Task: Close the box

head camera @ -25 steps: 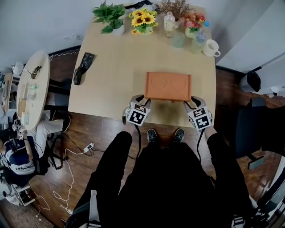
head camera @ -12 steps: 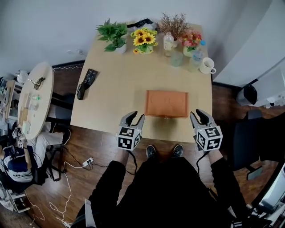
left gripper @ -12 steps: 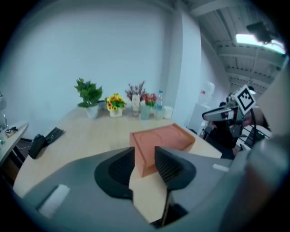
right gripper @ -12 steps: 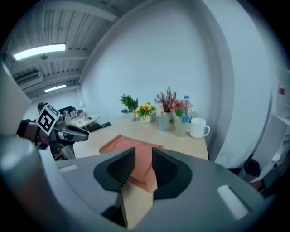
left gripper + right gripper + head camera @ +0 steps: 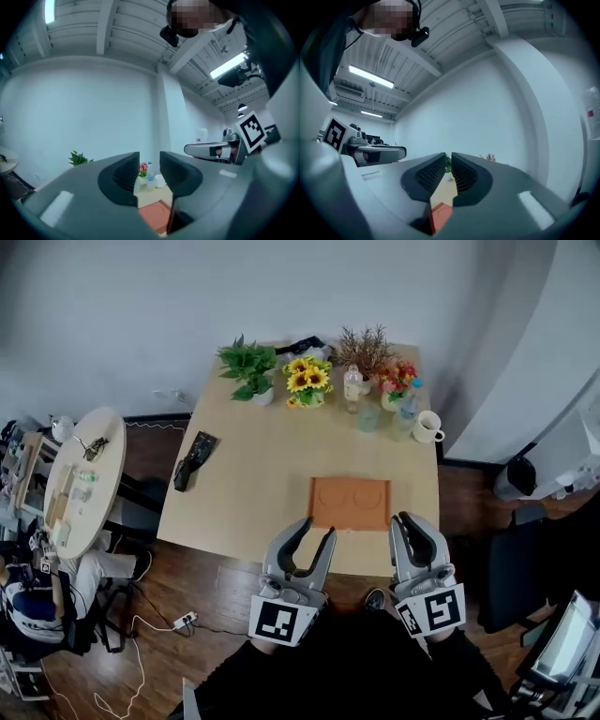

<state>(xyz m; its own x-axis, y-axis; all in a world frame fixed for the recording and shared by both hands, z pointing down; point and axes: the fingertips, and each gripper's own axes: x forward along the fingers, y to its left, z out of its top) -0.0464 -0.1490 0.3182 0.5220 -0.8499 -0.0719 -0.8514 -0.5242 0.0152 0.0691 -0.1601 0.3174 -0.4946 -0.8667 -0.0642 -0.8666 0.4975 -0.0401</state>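
The orange box point(image 5: 349, 503) lies flat on the wooden table point(image 5: 253, 493) near its front edge, with its lid down. Both grippers hang raised in front of the table edge, apart from the box. My left gripper point(image 5: 315, 528) is open with nothing between its jaws; its own view shows the box point(image 5: 157, 215) low between them. My right gripper point(image 5: 405, 519) is closing, its jaws a narrow gap apart with nothing in them. In the right gripper view the box point(image 5: 440, 215) shows below the jaws.
Potted plants point(image 5: 248, 364), sunflowers point(image 5: 307, 381), a bottle point(image 5: 353, 385) and a white mug point(image 5: 427, 427) line the table's far edge. A black object point(image 5: 194, 460) lies at its left edge. A round side table point(image 5: 80, 474) stands at left, a dark chair point(image 5: 516, 479) at right.
Both grippers have drawn back from the box's sides toward the person and risen. The right jaws have narrowed. The head camera has lifted, so the table looks smaller.
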